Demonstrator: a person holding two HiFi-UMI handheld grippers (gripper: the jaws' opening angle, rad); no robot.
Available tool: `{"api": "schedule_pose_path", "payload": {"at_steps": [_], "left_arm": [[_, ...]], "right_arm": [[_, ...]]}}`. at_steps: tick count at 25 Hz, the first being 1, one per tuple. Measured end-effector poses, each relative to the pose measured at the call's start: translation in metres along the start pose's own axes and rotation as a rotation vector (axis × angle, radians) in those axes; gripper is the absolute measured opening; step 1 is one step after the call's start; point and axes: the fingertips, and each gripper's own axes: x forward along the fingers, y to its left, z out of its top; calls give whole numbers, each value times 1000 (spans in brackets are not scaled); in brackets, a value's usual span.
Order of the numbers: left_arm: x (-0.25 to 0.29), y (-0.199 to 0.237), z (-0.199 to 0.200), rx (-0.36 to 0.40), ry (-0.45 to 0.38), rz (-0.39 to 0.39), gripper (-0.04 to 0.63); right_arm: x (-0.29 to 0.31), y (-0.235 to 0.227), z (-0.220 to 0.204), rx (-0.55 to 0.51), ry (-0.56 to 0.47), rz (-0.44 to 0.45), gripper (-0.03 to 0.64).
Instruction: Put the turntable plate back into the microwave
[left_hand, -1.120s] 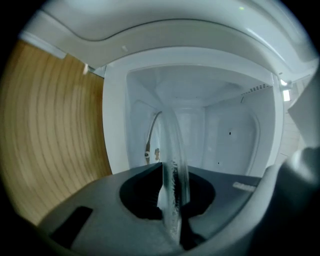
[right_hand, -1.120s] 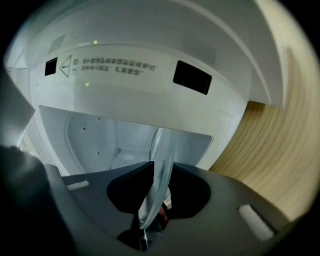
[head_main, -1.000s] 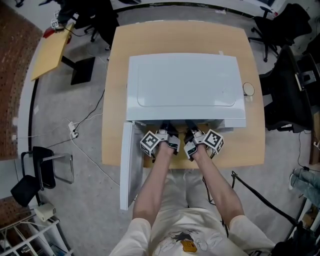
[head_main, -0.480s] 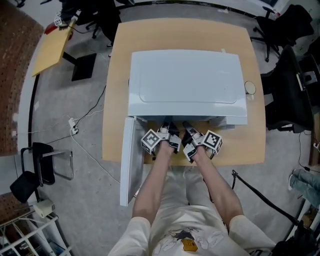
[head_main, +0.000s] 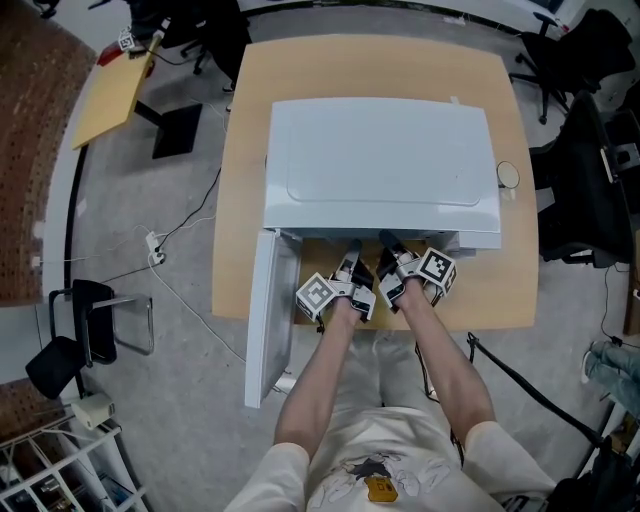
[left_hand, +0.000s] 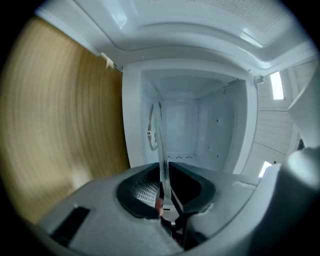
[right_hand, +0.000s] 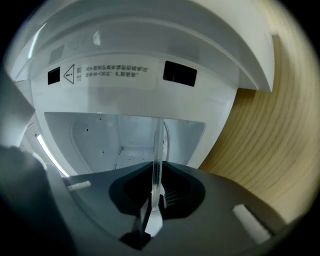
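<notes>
The white microwave (head_main: 380, 160) stands on a wooden table (head_main: 250, 120), its door (head_main: 268, 315) swung open to the left. Both grippers are at the mouth of its cavity (left_hand: 195, 130). The clear glass turntable plate (left_hand: 161, 150) runs edge-on between the pads of my left gripper (left_hand: 164, 192), which is shut on it. The same plate (right_hand: 157, 160) stands edge-on in my right gripper (right_hand: 156, 192), whose jaws are closing onto its rim. In the head view the left gripper (head_main: 352, 262) and right gripper (head_main: 392, 252) sit side by side under the microwave's front edge; the plate cannot be made out there.
A small round object (head_main: 508, 175) lies on the table to the right of the microwave. The open door juts past the table's front left. Office chairs (head_main: 585, 190) stand to the right, a cardboard sheet (head_main: 110, 95) and floor cables (head_main: 175, 270) to the left.
The left gripper has drawn back a little from the opening toward the person. The right gripper has stayed at the front edge.
</notes>
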Motion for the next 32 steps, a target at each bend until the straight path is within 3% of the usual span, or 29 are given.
{"api": "schedule_pose_path", "payload": {"at_steps": [3,6,17,23,32], "left_arm": [[-4,12,4,-3,-18,45,47],[-2,15,7,7,-19,54,38],[6,27,23,-1,16,125,38],[4,26,17,23,68,158,43],[-6,27,31,29,-29,149,8]], "right_arm": [[-2,-1,-4,-31,33,-17,49],[-12,-3,-19,-73,95,-30,101],[6,-4,-43,-112,220,-71,46],[6,-6,-37,-73,149,-82,37],[1,-5,10,-62,-20,-109,29]]}}
